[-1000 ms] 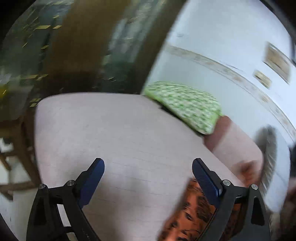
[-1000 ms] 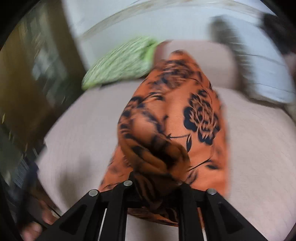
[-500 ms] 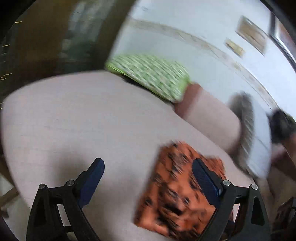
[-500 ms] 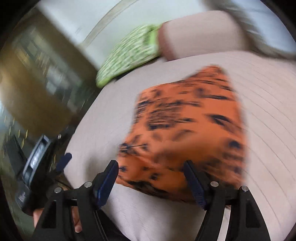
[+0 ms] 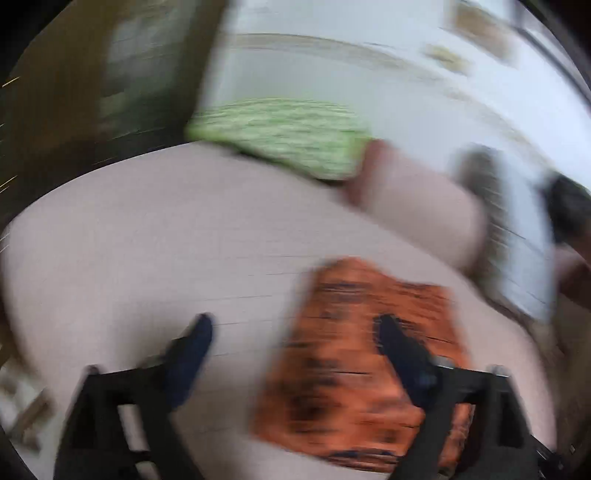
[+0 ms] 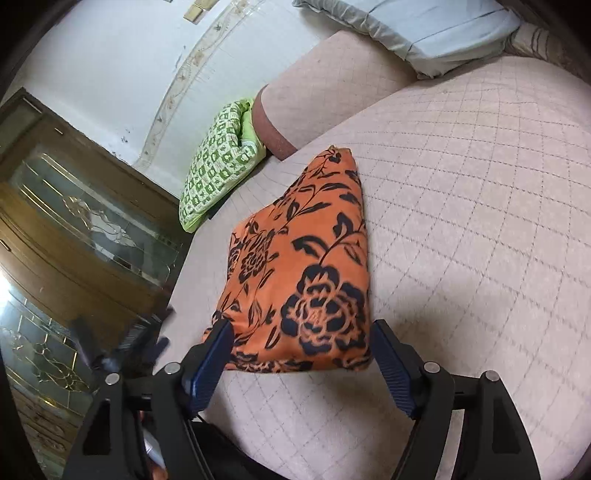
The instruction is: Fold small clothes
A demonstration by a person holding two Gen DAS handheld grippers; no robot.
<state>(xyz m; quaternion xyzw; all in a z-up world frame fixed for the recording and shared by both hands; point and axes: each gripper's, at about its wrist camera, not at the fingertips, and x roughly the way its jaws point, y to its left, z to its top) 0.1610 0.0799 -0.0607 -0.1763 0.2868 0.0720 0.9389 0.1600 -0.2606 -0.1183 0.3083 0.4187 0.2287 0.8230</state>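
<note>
Orange cloth with a black flower print lies folded into a compact, roughly rectangular bundle on the bed, whose pale pink quilted cover shows a diamond stitch pattern. In the right wrist view the right hand-held gripper sits at the near edge of the bundle with its jaws spread wide apart; the two blue-padded fingers flank the near end of the cloth, one at each near corner, and nothing is clamped between them. Whether the pads actually touch the fabric cannot be told. The bundle runs away from this hand-held gripper toward the head of the bed, its far corner pointing at a pink bolster.

The left wrist view is heavily motion-blurred. There the left hand-held gripper also has its jaws well apart and holds nothing. The orange cloth lies below and toward its right side: the right finger overlaps the bundle in the picture, while the left finger stands over bare bedcover. The left hand-held gripper also shows as a dark blur at the left edge of the right wrist view.

A green-and-white patterned pillow rests beside the end of the bolster, near the wall, well apart from the cloth. A pale blue pillow lies farther along behind the bolster. A dark wooden cabinet with glass doors stands beside the bed.
</note>
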